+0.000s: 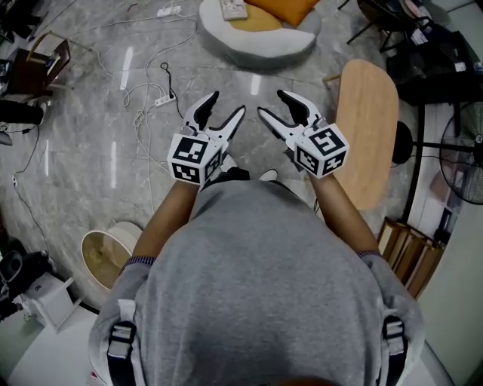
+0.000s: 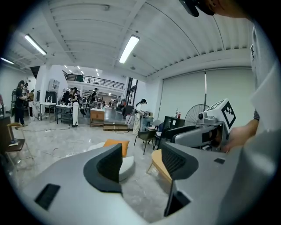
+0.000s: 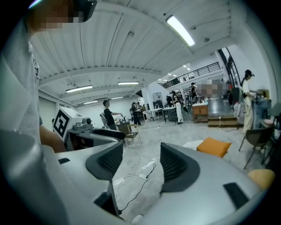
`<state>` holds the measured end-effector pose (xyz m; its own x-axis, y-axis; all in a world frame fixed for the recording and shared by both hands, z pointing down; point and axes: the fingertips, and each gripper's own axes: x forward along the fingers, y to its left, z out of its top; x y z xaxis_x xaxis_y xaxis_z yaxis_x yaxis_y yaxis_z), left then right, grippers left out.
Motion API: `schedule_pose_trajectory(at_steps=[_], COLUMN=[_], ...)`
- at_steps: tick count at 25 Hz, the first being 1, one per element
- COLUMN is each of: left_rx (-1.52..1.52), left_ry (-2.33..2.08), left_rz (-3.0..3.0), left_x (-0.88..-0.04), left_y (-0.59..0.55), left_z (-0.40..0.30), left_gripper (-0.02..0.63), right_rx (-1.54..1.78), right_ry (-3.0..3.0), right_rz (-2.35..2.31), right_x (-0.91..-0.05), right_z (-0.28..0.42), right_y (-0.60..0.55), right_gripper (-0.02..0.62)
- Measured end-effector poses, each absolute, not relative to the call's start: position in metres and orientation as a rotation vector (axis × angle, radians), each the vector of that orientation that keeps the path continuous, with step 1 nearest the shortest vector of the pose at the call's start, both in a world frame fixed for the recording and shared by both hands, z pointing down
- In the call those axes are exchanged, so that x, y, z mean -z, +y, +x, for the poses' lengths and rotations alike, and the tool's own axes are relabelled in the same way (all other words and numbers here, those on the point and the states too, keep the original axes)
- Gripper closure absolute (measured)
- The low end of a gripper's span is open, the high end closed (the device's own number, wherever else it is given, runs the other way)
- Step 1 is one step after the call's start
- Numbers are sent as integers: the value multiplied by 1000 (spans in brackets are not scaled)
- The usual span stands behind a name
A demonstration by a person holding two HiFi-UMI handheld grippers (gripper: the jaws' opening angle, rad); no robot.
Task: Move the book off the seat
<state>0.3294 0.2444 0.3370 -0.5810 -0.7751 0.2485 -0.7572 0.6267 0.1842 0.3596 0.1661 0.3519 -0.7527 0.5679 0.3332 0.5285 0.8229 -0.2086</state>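
At the top edge of the head view, the book (image 1: 232, 9) lies on the round grey-white floor seat (image 1: 260, 47), just beside an orange cushion (image 1: 285, 9) on the same seat. Well short of the seat, above the marbled floor (image 1: 98, 136), the left tongs (image 1: 226, 104) and right tongs (image 1: 270, 102) are held side by side, each with its jaws spread wide and nothing between them. An oval wooden side table (image 1: 367, 128) stands to the right of the right tongs, and a white power strip (image 1: 164, 99) lies to the left of the left tongs.
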Motion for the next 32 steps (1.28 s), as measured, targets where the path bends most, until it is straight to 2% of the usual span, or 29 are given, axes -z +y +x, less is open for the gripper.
schedule_pose_trajectory(at_steps=[8,18,32], left_rx=[70,85,98], left_ry=[-2541,-2549,-2527], left_rz=[1173,1136,1147], left_x=[-350,-360,-372], left_y=[257,294,296], left_z=[312,275,210], left_gripper=[282,279,279], right_rx=[-167,-212,-270], right_ry=[-2566,-2541,-2532], right_rz=[-787,-758,-716], right_x=[-370,-379,-395], right_z=[342,304,239], right_y=[171,195,189], right_gripper=[262,248,190])
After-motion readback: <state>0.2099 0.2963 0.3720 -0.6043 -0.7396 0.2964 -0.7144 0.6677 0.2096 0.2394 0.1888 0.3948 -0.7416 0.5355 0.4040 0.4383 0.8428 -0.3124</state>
